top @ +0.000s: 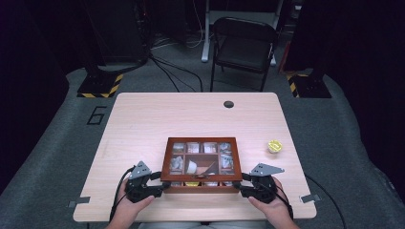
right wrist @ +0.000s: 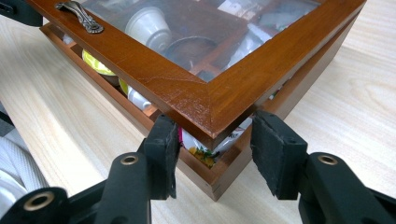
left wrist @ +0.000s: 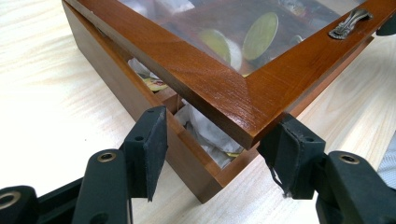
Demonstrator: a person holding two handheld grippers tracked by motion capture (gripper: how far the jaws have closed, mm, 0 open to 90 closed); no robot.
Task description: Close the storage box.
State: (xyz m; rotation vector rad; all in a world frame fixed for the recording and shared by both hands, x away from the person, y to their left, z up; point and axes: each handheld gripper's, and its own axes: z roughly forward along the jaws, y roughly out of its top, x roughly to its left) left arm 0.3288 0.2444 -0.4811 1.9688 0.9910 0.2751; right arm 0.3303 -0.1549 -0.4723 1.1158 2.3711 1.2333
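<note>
A brown wooden box (top: 200, 188) with a glass lid (top: 200, 140) stands near the table's front edge, packed with sachets and small cups. The lid is lifted a little at the front, which leaves a gap over the box wall (left wrist: 140, 102). My left gripper (left wrist: 222, 119) straddles the lid's front left corner (left wrist: 233, 112), with its pads against the two edges. At the front right corner (right wrist: 210, 107), my right gripper (right wrist: 213, 119) holds the lid the same way. In the high view the left gripper (top: 162, 183) and right gripper (top: 242, 183) flank the box. A metal handle (left wrist: 350, 22) sits on the lid's front rail.
A small yellow cup (top: 274, 146) stands on the table (top: 191, 114) to the right of the box. There is a round hole (top: 229, 104) near the table's far edge. A black folding chair (top: 243, 45) stands beyond it.
</note>
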